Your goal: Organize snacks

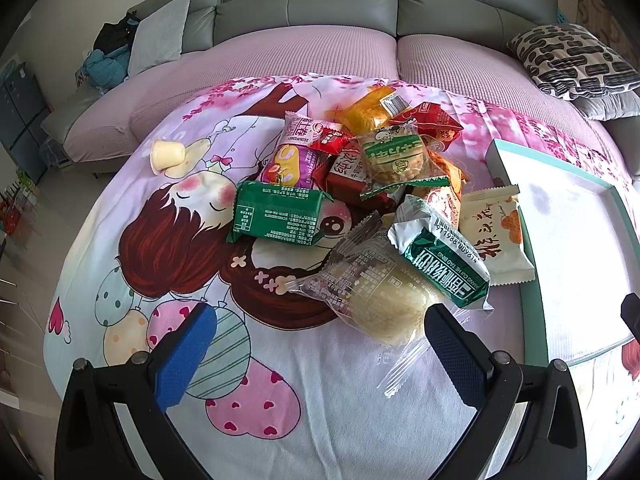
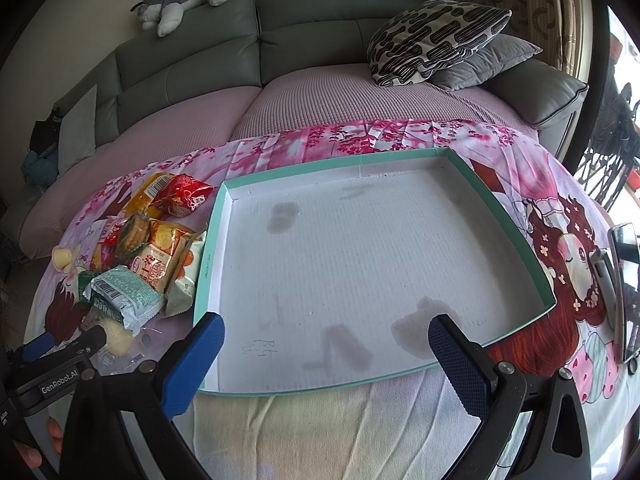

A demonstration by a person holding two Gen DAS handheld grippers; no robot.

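Note:
A pile of wrapped snacks (image 1: 376, 176) lies on the cartoon-print cloth (image 1: 304, 408); it also shows at the left of the right wrist view (image 2: 152, 236). A clear-wrapped round cake (image 1: 384, 300) is the nearest piece, with a green-and-silver packet (image 1: 444, 260) leaning on it. A small yellow jelly cup (image 1: 167, 154) sits apart at the far left. My left gripper (image 1: 320, 340) is open and empty, just short of the clear-wrapped cake. My right gripper (image 2: 326, 340) is open and empty over the near edge of the shallow teal-rimmed white box (image 2: 216, 240), which holds nothing.
A grey sofa with a pink cover (image 2: 320, 96) runs behind the cloth. A black-and-white patterned cushion (image 2: 432, 36) and a grey cushion (image 2: 492, 60) lie at its right end. A phone on a stand (image 2: 624, 288) stands at the right edge.

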